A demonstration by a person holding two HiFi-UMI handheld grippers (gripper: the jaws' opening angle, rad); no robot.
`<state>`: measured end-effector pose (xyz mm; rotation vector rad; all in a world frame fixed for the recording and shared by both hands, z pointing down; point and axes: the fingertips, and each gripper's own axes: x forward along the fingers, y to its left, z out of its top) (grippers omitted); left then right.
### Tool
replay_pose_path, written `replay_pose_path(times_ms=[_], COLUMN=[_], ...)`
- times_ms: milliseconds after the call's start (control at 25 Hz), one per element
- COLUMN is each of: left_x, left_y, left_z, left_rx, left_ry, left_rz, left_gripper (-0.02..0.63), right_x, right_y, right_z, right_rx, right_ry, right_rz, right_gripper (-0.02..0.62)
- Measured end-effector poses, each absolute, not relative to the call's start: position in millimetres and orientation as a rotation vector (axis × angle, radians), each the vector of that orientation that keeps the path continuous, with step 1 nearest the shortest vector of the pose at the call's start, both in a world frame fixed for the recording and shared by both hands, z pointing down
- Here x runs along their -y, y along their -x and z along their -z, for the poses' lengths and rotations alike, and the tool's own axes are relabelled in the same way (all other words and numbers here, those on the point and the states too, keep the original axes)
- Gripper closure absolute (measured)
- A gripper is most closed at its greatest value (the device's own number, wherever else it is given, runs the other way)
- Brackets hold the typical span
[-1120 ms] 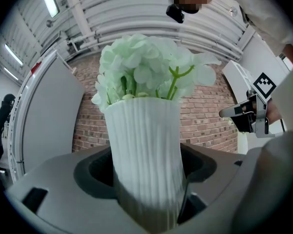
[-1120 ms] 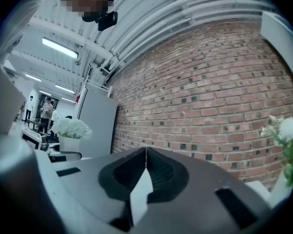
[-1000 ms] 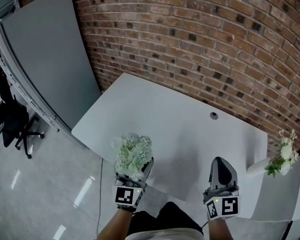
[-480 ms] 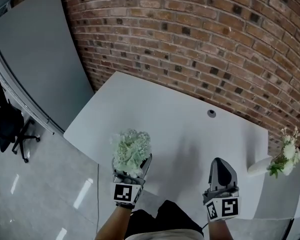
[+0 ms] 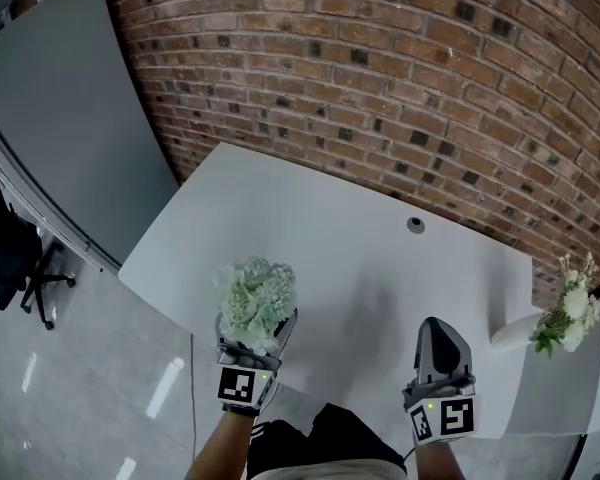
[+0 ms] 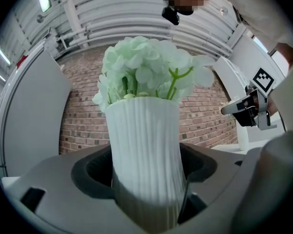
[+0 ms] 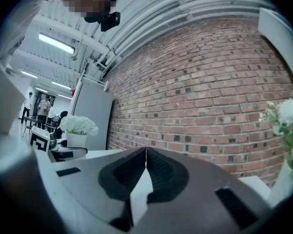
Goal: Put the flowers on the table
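Observation:
A white ribbed vase (image 6: 145, 155) full of pale green flowers (image 6: 149, 67) stands upright between the jaws of my left gripper (image 6: 146, 179), which is shut on it. In the head view that bunch of flowers (image 5: 257, 298) hovers over the near edge of the white table (image 5: 340, 258), with the left gripper (image 5: 252, 346) below it. My right gripper (image 5: 442, 346) is held at the table's near right edge, shut with nothing between its touching jaws (image 7: 146, 156). From the right gripper view the held flowers (image 7: 79, 125) show at the far left.
A second white vase with white flowers (image 5: 570, 308) stands on a surface at the table's right end. A brick wall (image 5: 380, 78) runs behind the table. A grey partition (image 5: 70, 108) and a black office chair (image 5: 15, 258) are at the left. The table has a cable hole (image 5: 415, 225).
The view has shifted forward toward the table. The left gripper with the vase sits slightly lower and further left in the picture; the right gripper keeps its pose.

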<state>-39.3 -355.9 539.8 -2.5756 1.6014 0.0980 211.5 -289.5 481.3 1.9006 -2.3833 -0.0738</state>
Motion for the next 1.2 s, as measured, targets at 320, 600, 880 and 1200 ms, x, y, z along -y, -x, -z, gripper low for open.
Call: replay_pose_path(times_ms=[320,600,880,1200], left_x=[354,350,350,345], left_y=[38,40,39,46], left_z=[-538,-537,-536,-533], left_rx=[-1.568,-1.555,-1.556,-1.579], left_ry=[2.602,2.609,2.621,2.613], left_rz=[-0.128,-0.147,-0.157,-0.127], left_gripper=[0.222,0.206,0.190,0.163], right_x=[293,294,292,288], right_y=[-201,-192,-194,-197], right_z=[-481,-484,-481,-478], right_rx=[2.407,2.421,2.430,2.434], right_ry=[-1.874,-1.854,-1.855,-1.862], right_rz=[0.084,0.081,0.083,0.079], right_gripper=[0.578,0.578,0.578,0.578])
